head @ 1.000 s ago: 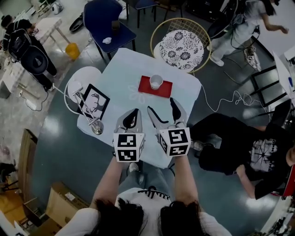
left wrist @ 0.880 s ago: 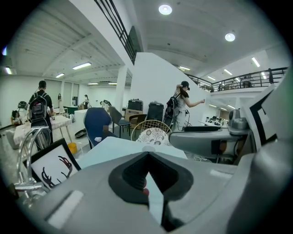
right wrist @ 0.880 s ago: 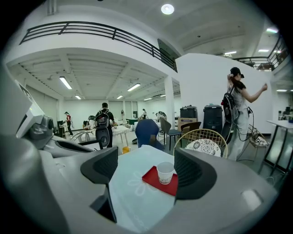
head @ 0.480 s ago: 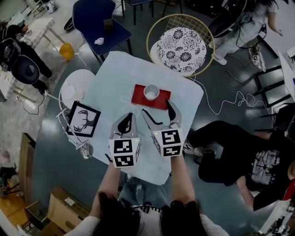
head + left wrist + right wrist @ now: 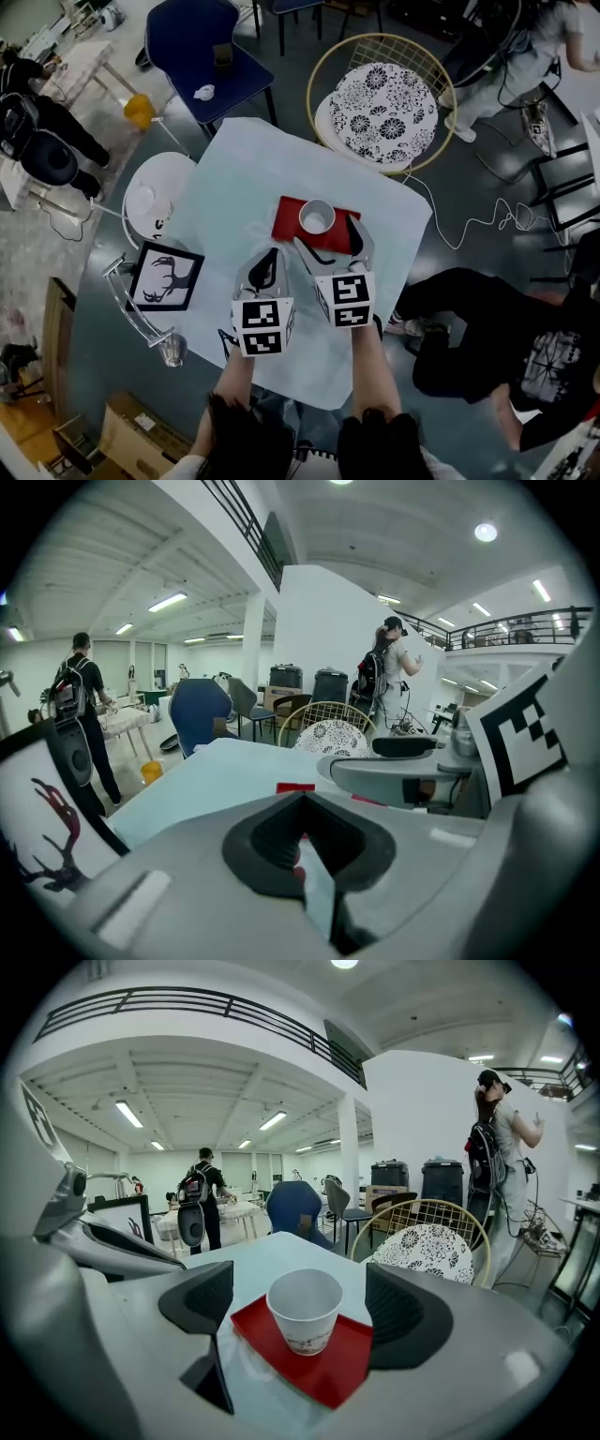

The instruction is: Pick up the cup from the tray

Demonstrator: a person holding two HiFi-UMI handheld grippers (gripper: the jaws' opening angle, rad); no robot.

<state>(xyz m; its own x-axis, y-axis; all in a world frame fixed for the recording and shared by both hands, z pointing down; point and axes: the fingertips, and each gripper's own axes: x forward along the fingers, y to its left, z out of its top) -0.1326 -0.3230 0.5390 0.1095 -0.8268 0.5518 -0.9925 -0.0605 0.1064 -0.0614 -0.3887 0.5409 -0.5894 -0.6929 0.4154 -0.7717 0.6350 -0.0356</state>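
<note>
The square table (image 5: pixel 234 187) stands in an open hall. The cup (image 5: pixel 317 217) sits upright on the red tray (image 5: pixel 289 228), right of the table's centre. The right gripper (image 5: pixel 325 234) has just been opening its jaws; they stand wide, the cup in the gap, untouched. The left gripper (image 5: pixel 271 258), jaws together and empty, hovers just left. Step in hand: approach. Next, probably advance slightly, then close gently on the cup's thin wall.

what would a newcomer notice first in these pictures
A white paper cup stands on a flat red tray in the middle of a pale blue table. The right claw has just been opening, its jaws flanking the cup, untouched. Beyond the table sits a round black-and-white floral cushion.
</note>
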